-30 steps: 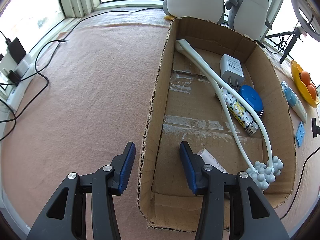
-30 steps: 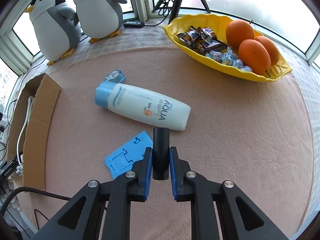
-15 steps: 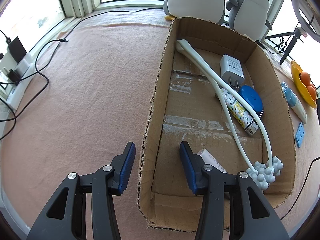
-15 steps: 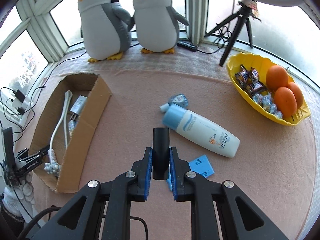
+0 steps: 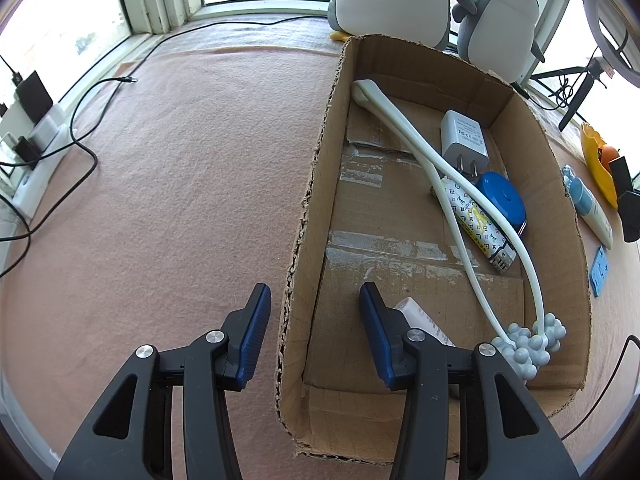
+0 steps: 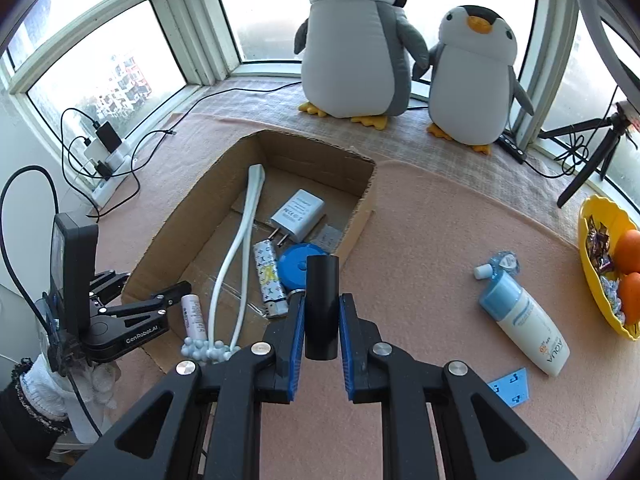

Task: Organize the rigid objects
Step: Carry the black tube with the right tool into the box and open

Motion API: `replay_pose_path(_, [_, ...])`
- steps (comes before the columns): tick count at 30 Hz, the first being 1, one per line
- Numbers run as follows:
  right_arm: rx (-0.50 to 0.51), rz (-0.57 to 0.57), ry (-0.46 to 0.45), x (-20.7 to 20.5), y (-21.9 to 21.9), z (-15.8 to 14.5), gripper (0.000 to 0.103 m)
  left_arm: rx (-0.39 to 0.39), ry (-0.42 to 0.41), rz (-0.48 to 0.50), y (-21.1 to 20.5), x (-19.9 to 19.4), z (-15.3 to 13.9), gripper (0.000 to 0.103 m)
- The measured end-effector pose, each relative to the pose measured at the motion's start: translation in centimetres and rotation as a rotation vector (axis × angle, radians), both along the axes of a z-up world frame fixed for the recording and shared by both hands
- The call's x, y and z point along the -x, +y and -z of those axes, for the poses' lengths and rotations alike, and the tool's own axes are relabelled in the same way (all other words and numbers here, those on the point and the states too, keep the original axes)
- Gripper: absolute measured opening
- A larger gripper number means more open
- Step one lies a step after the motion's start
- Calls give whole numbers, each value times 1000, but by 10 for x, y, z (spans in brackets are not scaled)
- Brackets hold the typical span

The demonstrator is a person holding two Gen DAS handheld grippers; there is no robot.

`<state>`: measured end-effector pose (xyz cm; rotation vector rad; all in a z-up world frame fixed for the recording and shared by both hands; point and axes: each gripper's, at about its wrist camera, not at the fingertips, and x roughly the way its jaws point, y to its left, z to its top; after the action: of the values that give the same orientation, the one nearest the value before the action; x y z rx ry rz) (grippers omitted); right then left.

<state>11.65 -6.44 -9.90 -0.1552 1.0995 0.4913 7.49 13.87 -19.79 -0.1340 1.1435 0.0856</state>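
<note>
My right gripper (image 6: 322,320) is shut on a black cylinder (image 6: 322,300), held upright above the pink cloth just beside the cardboard box (image 6: 362,216). The box holds a white massage stick (image 5: 424,148), a white charger (image 5: 464,136), a blue round case (image 5: 502,198), a patterned lighter (image 5: 476,220) and a white tube (image 6: 194,314). My left gripper (image 5: 310,336) straddles the box's near-left wall, one finger inside and one outside, with gaps on both sides of the wall. A sunscreen bottle (image 6: 524,322) and a blue card (image 6: 510,388) lie on the cloth to the right.
Two plush penguins (image 6: 356,40) stand behind the box by the window. A yellow bowl (image 6: 596,272) with oranges and sweets sits at the far right. A tripod (image 6: 592,152) stands at the back right. A power strip with cables (image 5: 36,148) lies at the left edge.
My right gripper has carried the black cylinder leftward from over the sunscreen bottle to the box's side, rolling as it went. The left gripper has stayed still.
</note>
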Motion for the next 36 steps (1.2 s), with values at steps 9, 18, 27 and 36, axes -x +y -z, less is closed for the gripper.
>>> replay_pose_path(9, [7, -72, 22, 0, 43, 14, 15, 0, 0, 0, 0, 0, 0, 45])
replay_pose_path(18, [30, -89, 47, -4, 62, 30, 15, 1, 0, 0, 0, 1, 0, 45])
replay_pose_path(27, [44, -100, 65, -7, 70, 38, 15, 1, 0, 0, 0, 1, 0, 45])
replay_pose_path(36, [33, -100, 61, -7, 72, 36, 26, 2, 0, 0, -1, 0, -1, 45])
